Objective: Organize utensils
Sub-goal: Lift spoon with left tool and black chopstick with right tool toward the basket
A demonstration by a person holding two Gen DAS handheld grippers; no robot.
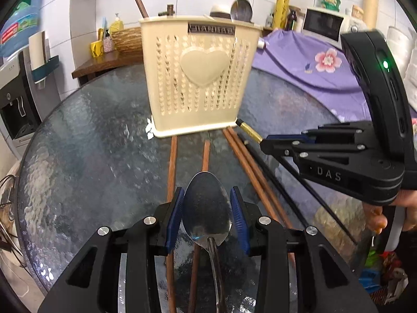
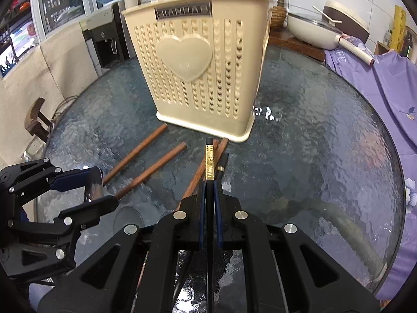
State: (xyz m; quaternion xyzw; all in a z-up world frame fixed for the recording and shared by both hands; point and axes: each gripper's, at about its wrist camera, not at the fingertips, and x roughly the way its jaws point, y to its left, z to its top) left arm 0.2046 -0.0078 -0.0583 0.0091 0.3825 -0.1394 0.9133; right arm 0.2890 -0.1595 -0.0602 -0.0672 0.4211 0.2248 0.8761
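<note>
A cream utensil basket (image 1: 198, 78) with a heart on its front stands on the round glass table (image 1: 78, 143); it also shows in the right wrist view (image 2: 200, 65). My left gripper (image 1: 207, 206) is shut on a metal spoon (image 1: 206, 208) by its bowl, just above the table. My right gripper (image 2: 209, 190) is shut on a black chopstick with a gold band (image 2: 209, 161), tip towards the basket's base. This gripper shows at the right of the left wrist view (image 1: 265, 143). Several brown wooden chopsticks (image 2: 148, 167) and another black one (image 2: 222, 163) lie before the basket.
A brown stick (image 1: 138, 0) stands inside the basket. A purple floral cloth (image 1: 312, 62) covers the surface at the right. A water dispenser (image 2: 106, 41) stands at the left. A white pan (image 2: 318, 28) and a wicker basket (image 1: 127, 40) sit behind the table.
</note>
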